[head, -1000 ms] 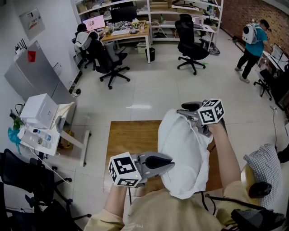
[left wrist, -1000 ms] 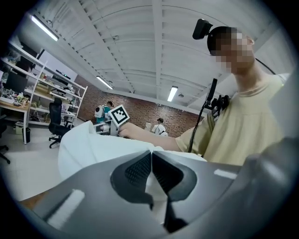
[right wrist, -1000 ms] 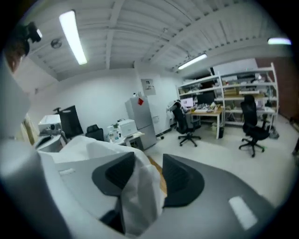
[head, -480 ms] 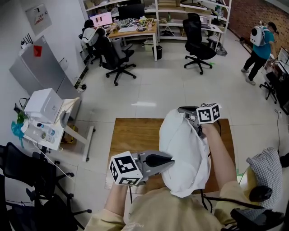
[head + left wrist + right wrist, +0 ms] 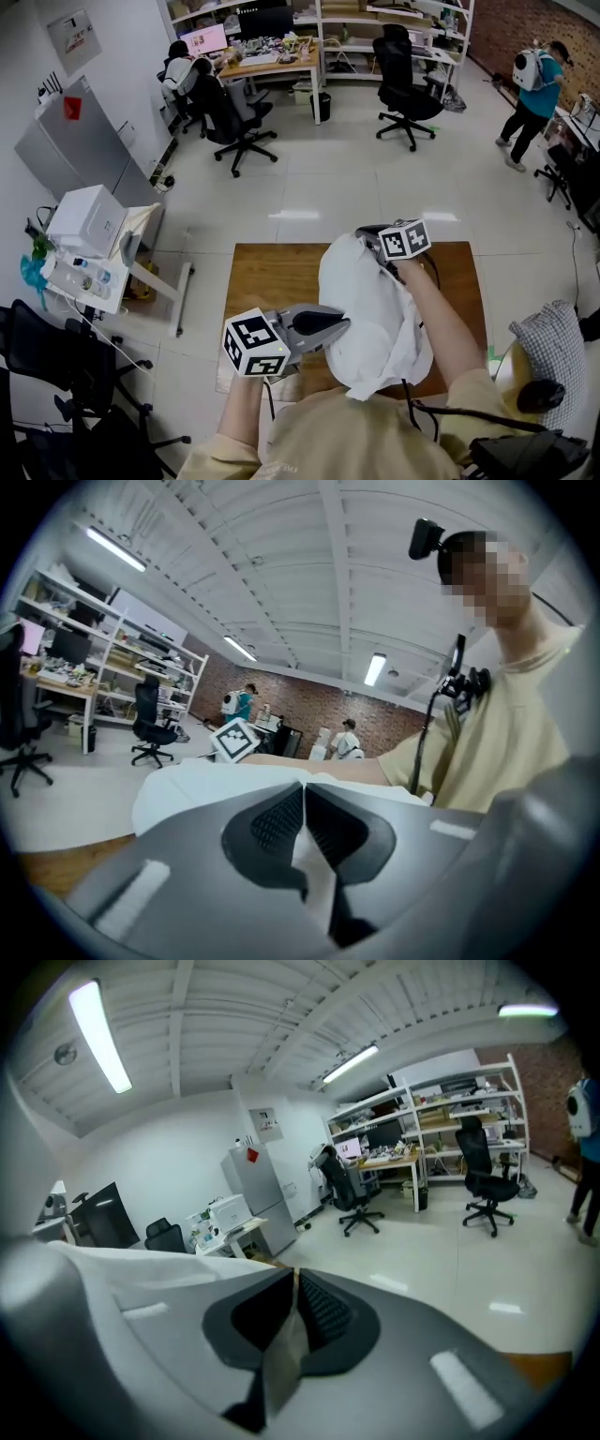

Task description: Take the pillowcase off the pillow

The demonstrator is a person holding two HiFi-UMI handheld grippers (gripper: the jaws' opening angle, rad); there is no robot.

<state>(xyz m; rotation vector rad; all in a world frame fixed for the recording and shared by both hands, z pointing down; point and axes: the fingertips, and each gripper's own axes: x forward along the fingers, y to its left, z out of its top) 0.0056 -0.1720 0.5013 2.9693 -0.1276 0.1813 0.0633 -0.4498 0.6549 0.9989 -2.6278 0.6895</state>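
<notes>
A white pillow in its white pillowcase (image 5: 370, 309) hangs lengthwise above the wooden table (image 5: 267, 281), held at both ends. My left gripper (image 5: 343, 324) is at the near end, shut on a fold of the pillowcase; white cloth (image 5: 311, 860) shows pinched between its pads in the left gripper view (image 5: 304, 786). My right gripper (image 5: 362, 232) is at the far, top end, also shut. A strip of the cloth (image 5: 279, 1358) is squeezed between its pads in the right gripper view (image 5: 294, 1275). The pillow's underside is hidden.
A white cart with a printer (image 5: 84, 225) stands left of the table. Office chairs (image 5: 230, 117) and a desk (image 5: 272, 61) are across the floor. A person with a backpack (image 5: 530, 80) walks at far right. A checkered cushion (image 5: 553, 342) lies near right.
The right gripper and the pillow's far end have drifted a little left and nearer. The left gripper keeps its grip at the near end.
</notes>
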